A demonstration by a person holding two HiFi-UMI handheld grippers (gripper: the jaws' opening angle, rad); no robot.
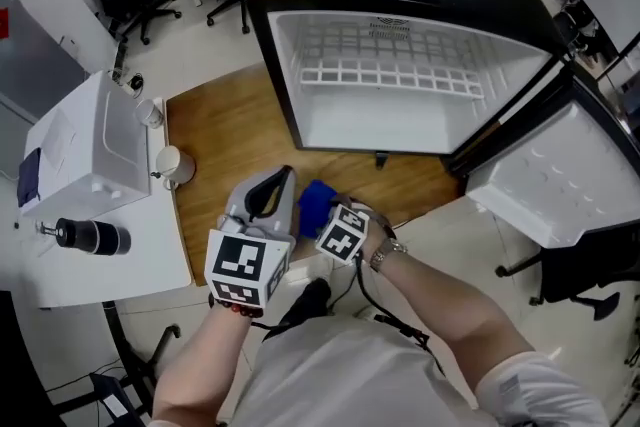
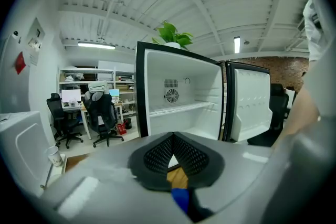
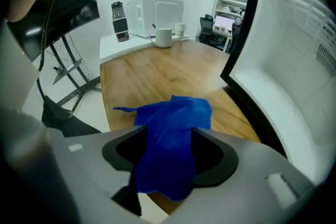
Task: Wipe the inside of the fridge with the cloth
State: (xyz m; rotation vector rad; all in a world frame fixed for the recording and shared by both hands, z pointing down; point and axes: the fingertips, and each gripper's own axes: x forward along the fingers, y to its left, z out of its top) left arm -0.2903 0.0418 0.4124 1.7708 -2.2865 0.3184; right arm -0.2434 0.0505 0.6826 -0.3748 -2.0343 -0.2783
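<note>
The fridge [image 1: 392, 127] stands at twelve o'clock on the wooden counter [image 1: 225, 140]. It is black outside and white within, with a white wire shelf [image 1: 390, 70] inside and its door [image 1: 560, 185] swung wide toward four o'clock. The cloth [image 3: 170, 128], blue and crumpled, lies at the fridge's six o'clock, draped between the wide-spread jaws of the right tongs [image 3: 169, 152], which seem not to pinch it.
</note>
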